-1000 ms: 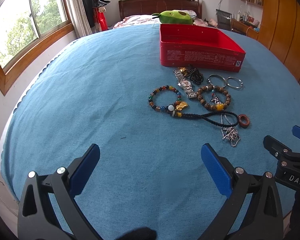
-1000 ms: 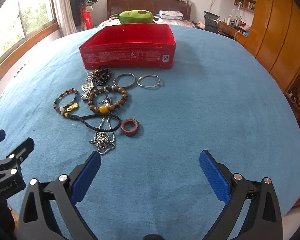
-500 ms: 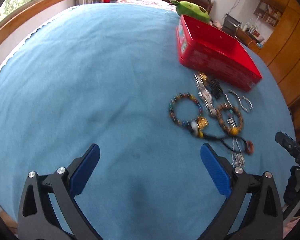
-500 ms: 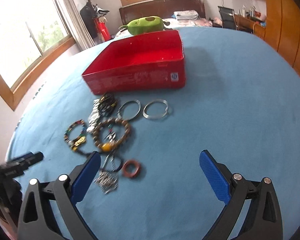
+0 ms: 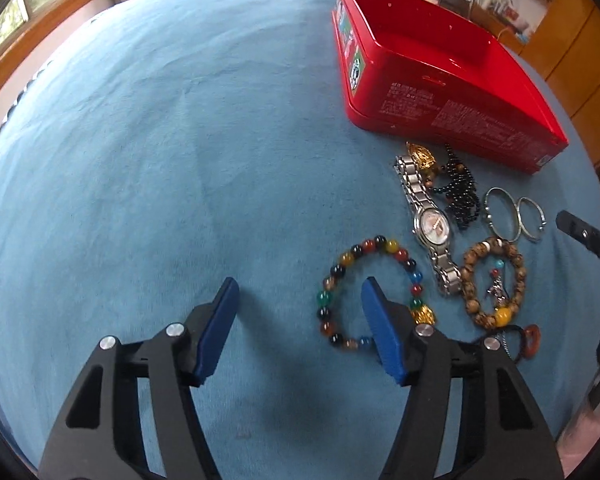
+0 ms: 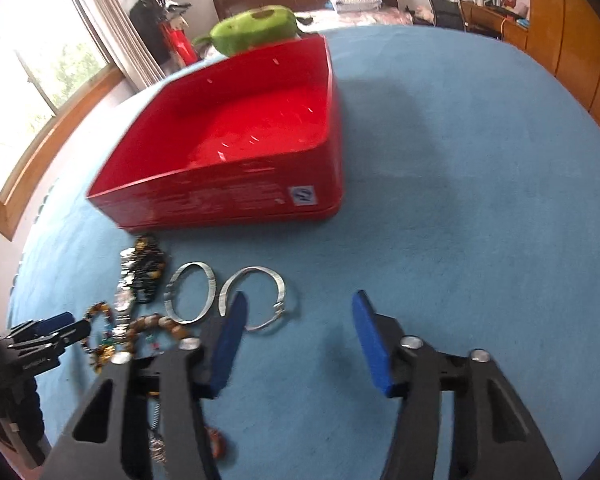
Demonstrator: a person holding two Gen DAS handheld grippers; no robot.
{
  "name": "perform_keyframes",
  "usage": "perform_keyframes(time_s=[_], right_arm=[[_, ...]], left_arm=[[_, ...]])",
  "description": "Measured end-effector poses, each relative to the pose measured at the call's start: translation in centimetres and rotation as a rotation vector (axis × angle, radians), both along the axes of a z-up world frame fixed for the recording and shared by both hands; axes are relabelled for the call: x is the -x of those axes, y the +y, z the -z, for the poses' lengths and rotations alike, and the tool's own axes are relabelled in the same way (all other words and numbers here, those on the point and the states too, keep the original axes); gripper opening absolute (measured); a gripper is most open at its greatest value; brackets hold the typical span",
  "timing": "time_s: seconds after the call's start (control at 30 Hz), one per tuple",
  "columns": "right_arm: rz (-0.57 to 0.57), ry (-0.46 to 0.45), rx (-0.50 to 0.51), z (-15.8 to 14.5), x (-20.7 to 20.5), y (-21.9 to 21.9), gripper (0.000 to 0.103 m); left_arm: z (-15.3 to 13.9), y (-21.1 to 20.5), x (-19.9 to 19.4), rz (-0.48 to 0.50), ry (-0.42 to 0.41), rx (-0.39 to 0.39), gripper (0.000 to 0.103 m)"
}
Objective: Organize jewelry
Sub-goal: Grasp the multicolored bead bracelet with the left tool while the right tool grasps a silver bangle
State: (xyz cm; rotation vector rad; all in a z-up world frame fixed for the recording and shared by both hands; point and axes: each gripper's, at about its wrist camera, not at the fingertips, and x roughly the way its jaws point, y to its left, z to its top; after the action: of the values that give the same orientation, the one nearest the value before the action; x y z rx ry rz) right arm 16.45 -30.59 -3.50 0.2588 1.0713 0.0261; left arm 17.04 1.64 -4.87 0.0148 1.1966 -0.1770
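We have brought both grippers down toward the jewelry since a second ago. Our left gripper (image 5: 300, 300) hangs with jaws released, its right finger over the coloured bead bracelet (image 5: 370, 292), which lies well in front of the red box (image 5: 440, 92). Our right gripper (image 6: 296, 312) is likewise released, one finger just over the silver bangle (image 6: 256, 296), nearer the box. Beyond the bracelet lie the watch (image 5: 430, 220) and wooden bead bracelet (image 5: 494, 280). The box holds nothing yet, so the first pickups seem imminent.
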Motion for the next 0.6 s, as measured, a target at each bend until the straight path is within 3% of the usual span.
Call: perform_keyframes(time_s=[0.23,0.37,0.5,0.6], right_arm=[[-0.059,0.047,0.012,1.2,-1.7,0.5,0.039],[-0.096,0.061,0.075,1.3,-2.5,2.1,0.032],[-0.152,0.057,0.112,1.4,-2.6,3.8,0.012],[-0.158,0.057,0.115,1.3,-2.5,3.9,0.007]], left_arm=[[0.3,-1.0,-0.7,0.039,-0.015,-0.024,0.061],[0.5,-2.5,-0.7,0.073,-0.026,-0.05,0.057],[0.5,-3.4,-0.8,0.091,-0.043,-0.072,0.041],[0.5,-4.1,-0.8,0.102,-0.057,-0.08,0.019]])
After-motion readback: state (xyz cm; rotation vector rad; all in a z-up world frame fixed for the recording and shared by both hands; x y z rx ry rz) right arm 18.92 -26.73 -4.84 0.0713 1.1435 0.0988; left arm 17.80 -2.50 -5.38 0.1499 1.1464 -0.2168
